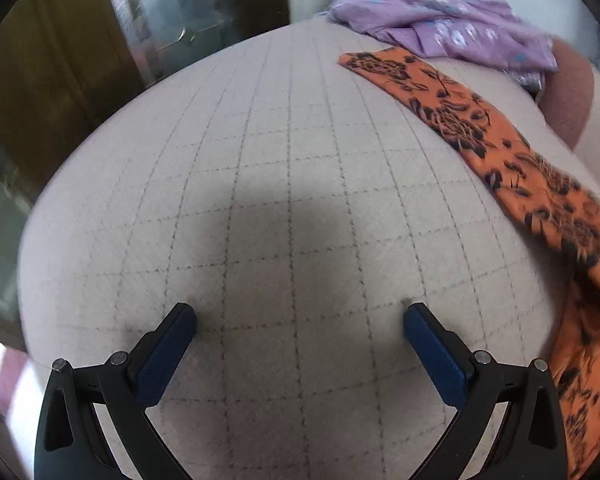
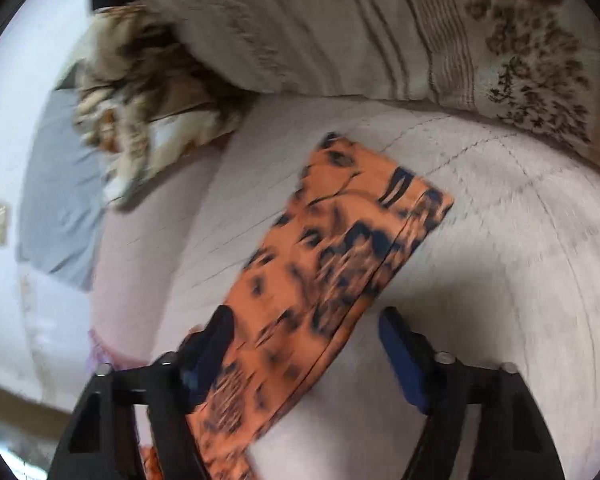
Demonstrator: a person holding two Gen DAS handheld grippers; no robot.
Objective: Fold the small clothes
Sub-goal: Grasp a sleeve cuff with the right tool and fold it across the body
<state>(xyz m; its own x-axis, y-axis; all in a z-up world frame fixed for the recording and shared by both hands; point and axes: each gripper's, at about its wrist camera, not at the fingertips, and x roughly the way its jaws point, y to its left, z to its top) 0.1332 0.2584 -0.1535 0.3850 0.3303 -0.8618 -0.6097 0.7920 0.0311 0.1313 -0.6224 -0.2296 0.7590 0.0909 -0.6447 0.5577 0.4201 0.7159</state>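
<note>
We see the left gripper (image 1: 300, 320) w/ jaws spread wide over bare quilted mattress (image 1: 260, 184), holding nothing; right gripper (image 2: 306, 338) also spread, orange floral cloth (image 2: 332, 256) lying betw. its fingers, not pinched. In left view the cloth (image 1: 540, 184) runs as a long folded strip down the frame's right side, w/ purple floral garment (image 1: 432, 12) bunched at upper right. In right view a striped pillow (image 2: 340, 28) fills the top.
</note>
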